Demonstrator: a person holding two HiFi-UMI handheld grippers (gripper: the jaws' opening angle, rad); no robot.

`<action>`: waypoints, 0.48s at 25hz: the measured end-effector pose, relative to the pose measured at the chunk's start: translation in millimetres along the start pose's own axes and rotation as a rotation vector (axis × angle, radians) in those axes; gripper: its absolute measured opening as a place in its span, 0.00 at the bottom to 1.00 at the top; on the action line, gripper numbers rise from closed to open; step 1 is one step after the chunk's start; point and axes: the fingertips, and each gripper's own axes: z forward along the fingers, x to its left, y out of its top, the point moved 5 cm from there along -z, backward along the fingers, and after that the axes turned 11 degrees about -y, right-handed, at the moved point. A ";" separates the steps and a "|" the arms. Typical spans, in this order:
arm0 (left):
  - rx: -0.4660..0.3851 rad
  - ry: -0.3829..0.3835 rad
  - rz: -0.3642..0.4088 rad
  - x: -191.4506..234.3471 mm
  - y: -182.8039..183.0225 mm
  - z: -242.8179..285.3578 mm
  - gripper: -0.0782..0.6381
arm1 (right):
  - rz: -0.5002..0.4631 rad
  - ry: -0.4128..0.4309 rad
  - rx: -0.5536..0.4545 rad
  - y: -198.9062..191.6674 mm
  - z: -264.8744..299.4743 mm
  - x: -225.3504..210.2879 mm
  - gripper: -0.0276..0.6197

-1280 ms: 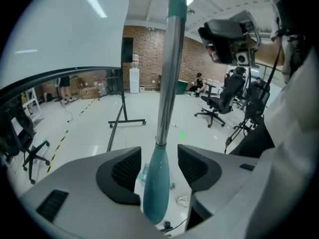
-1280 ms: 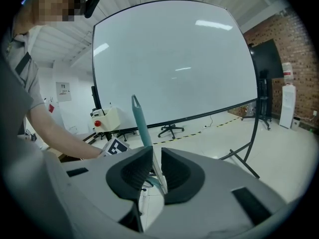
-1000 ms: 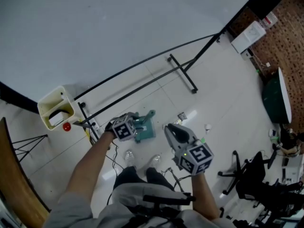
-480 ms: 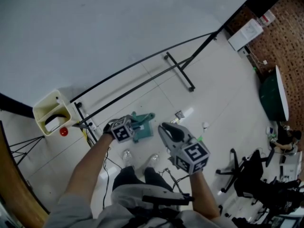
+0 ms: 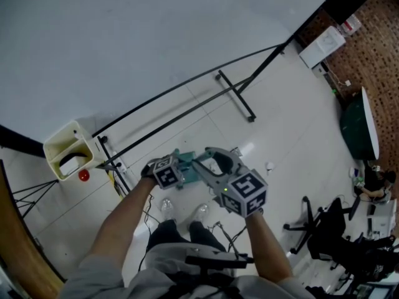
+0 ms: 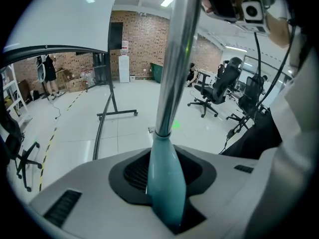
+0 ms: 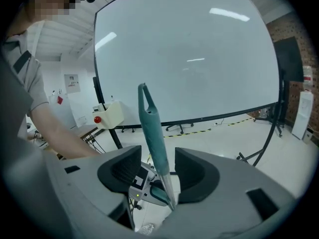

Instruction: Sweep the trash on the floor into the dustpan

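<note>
Teal dustpan (image 5: 188,166) sits on the floor (image 5: 280,104) near 6 o'clock of centre. Left gripper (image 6: 167,183) grasps a teal handle (image 6: 163,158), pole (image 6: 177,59) toward 12 o'clock. Right gripper (image 7: 158,172), jaws just opening, stands released around the handle tip (image 7: 148,118).

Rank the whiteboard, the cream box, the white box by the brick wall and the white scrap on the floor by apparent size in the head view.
1. whiteboard, by far the largest.
2. cream box.
3. white box, slightly smaller, but it stands farther away, so their true order is unsure.
4. white scrap.
</note>
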 end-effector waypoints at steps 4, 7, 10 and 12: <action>0.001 0.003 0.002 -2.9 0.1 0.3 0.28 | -0.017 0.009 0.010 1.7 3.3 0.2 0.35; -0.005 0.013 0.012 -5.5 0.3 0.8 0.28 | -0.038 -0.011 0.021 0.0 2.1 -0.9 0.22; -0.021 0.025 0.025 -7.7 1.3 2.1 0.27 | -0.075 -0.016 0.024 -0.6 -1.8 -0.6 0.20; -0.034 0.035 0.033 -9.1 0.8 4.5 0.27 | -0.084 -0.019 0.021 -2.4 -4.9 -0.6 0.20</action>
